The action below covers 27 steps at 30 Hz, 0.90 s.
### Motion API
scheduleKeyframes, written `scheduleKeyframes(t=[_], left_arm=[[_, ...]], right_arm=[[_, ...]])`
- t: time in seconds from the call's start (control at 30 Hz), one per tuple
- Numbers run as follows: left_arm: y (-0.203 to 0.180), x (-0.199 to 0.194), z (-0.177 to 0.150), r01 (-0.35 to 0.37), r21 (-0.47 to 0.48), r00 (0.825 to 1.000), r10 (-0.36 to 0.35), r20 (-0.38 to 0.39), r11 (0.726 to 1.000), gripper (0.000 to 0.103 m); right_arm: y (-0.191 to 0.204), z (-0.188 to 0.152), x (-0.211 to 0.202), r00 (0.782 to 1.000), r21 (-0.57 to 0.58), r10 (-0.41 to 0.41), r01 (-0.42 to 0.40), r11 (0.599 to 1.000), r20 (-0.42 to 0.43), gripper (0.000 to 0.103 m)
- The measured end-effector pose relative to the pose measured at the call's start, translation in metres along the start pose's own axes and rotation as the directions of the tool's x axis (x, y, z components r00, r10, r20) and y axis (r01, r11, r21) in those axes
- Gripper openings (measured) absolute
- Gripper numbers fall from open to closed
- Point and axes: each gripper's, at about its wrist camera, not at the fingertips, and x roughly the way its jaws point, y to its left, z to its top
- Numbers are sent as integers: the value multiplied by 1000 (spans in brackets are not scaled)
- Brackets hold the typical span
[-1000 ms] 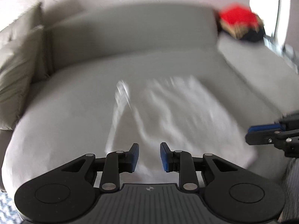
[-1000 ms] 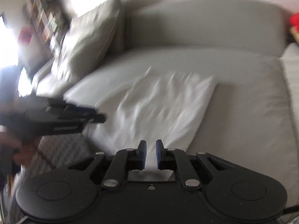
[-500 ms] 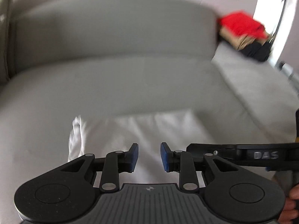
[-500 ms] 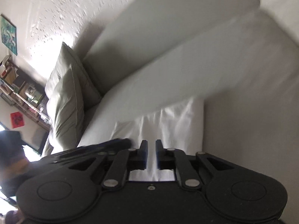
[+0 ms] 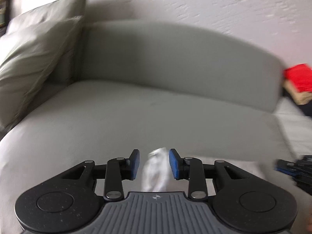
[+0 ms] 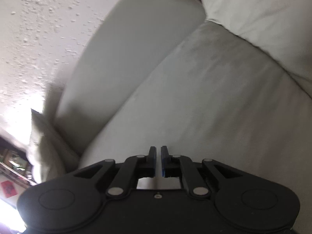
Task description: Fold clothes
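A white garment (image 5: 156,170) lies at the front of the grey sofa seat (image 5: 136,120); only a bunched corner of it shows, between the fingers of my left gripper (image 5: 154,161). The left jaws stand apart around that corner without clamping it. In the right wrist view my right gripper (image 6: 158,156) has its jaws nearly together with a thin gap and nothing visible between them; a white patch (image 6: 156,183) shows under its base. The right gripper also shows at the right edge of the left wrist view (image 5: 292,167).
Grey cushions (image 5: 33,58) lean at the sofa's left end. A pile of red, tan and dark clothes (image 5: 298,81) sits at the right end by the backrest (image 5: 175,58). A shelf with items (image 6: 13,161) stands beyond the sofa's left end.
Both cameras have tilted up, so the white garment has dropped almost out of view. Its corner now sits between the left jaws. The right gripper has moved away from the left one.
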Motion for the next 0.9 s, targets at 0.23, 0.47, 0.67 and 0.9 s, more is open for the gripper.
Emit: scheduleKeyframes(t=[0.23, 0.47, 0.67, 0.9], left_arm=[[-26, 51, -1, 91, 86, 987, -78, -144, 992, 33], [13, 82, -11, -18, -77, 985, 4, -172, 997, 12], [51, 62, -12, -332, -201, 936, 296, -190, 922, 11], [57, -18, -11, -225, -211, 969, 196, -149, 951, 30]], right_arm=[[45, -20, 41, 978, -49, 101, -112, 993, -183, 7], [24, -27, 71, 981, 7, 52, -52, 999, -187, 0], [6, -17, 37, 993, -32, -117, 117, 993, 6, 0], [12, -21, -20, 988, -134, -156, 153, 979, -7, 9]])
